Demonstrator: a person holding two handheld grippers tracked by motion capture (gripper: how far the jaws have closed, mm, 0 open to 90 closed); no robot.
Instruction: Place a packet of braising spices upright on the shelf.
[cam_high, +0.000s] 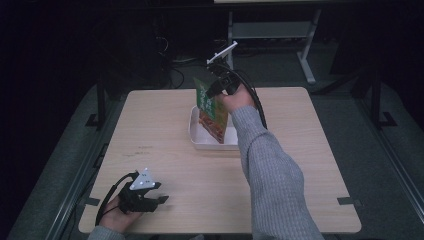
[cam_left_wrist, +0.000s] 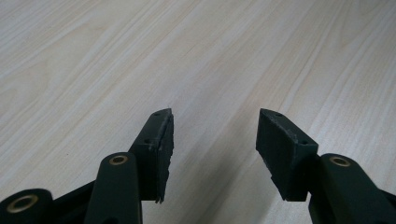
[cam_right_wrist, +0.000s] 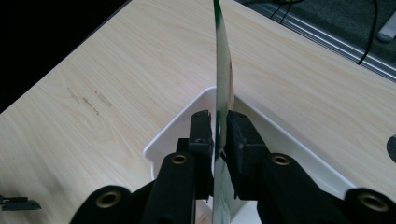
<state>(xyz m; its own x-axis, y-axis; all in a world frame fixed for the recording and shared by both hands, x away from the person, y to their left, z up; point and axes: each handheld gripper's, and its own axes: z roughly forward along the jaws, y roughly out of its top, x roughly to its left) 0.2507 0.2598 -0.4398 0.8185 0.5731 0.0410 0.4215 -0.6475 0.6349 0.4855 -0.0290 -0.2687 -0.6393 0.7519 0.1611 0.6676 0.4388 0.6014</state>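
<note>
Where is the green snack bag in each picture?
High view: the green snack bag stands upright in the white tray at the table's middle, under the right gripper.
Right gripper view: the bag shows edge-on, a thin strip rising between the black jaws, with the tray's rim below.
Left gripper view: bare wooden table, no bag here.
Shared landmark: the pale wooden table.

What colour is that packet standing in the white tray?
Green on top, orange-red below; the packet shows best in the high view.

The right gripper's fingers stand close on either side of a thin upright packet, edge-on, over a white tray on the desk.
</note>
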